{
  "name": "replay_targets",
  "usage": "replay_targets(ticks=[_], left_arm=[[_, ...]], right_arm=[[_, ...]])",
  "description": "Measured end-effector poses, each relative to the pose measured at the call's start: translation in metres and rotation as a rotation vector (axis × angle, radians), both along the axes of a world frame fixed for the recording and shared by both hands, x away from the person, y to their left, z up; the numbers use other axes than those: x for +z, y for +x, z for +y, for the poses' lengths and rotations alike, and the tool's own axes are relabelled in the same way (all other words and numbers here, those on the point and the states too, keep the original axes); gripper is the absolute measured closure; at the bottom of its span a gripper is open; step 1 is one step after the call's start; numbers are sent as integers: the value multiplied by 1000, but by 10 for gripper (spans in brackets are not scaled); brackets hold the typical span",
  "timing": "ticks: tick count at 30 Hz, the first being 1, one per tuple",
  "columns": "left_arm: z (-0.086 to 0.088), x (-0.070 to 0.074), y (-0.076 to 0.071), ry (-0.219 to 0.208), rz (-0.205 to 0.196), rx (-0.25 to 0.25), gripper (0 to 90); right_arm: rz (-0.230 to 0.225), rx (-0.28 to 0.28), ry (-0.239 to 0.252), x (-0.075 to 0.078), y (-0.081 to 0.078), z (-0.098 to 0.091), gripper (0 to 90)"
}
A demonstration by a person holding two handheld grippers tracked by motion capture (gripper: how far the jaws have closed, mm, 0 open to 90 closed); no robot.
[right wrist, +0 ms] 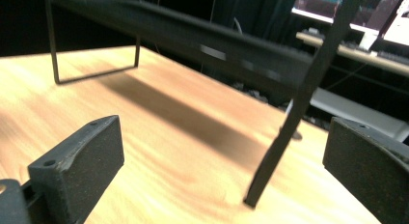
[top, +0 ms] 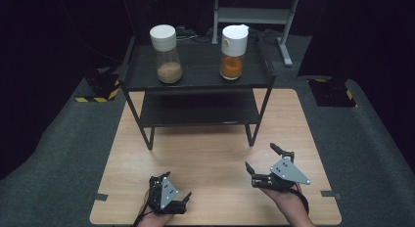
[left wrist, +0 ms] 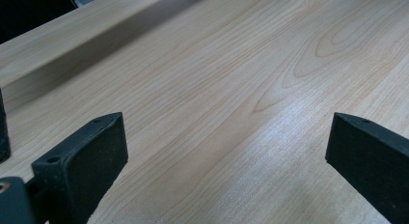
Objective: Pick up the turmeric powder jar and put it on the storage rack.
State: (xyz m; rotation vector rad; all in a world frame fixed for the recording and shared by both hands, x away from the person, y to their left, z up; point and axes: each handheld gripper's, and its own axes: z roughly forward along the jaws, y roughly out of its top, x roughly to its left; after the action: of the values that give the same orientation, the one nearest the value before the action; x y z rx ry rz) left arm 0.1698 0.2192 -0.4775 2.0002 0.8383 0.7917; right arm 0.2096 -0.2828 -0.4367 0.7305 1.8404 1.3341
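A black two-tier shelf [top: 195, 75] stands at the back of the wooden table [top: 210, 153]. On its top tier a jar of beige powder [top: 169, 55] with a white lid stands at the left. A jar with orange contents [top: 233, 53] and a white cap stands at the right. My left gripper [top: 177, 185] is open near the table's front edge, over bare wood [left wrist: 226, 89], with nothing between its jaws. My right gripper [top: 260, 156] is open too, empty, and faces the shelf's front right leg [right wrist: 282, 142] a short way off.
Grey matting [top: 58, 158] surrounds the table. Black bases with yellow-black stripes sit at the back left [top: 98, 90] and back right [top: 333, 92]. A grey metal frame [top: 254, 14] stands behind the shelf. Bare wood lies between the grippers and the shelf legs.
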Motion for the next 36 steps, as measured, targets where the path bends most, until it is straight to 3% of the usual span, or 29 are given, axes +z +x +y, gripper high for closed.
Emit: replay_targets(ticks=[19,27,36], left_arm=[[-2,0,-2,19,-12,-1,14],[-3,0,-1,23,-9,-2,14],[-7,-1,-4,40,-22,0,14]], right_arm=[[105,-65,-66,-51,-8,-28,1],[77,-78,-109,-59,-16,-35,1],[96,-102,-149,-55,-19,-32,0]])
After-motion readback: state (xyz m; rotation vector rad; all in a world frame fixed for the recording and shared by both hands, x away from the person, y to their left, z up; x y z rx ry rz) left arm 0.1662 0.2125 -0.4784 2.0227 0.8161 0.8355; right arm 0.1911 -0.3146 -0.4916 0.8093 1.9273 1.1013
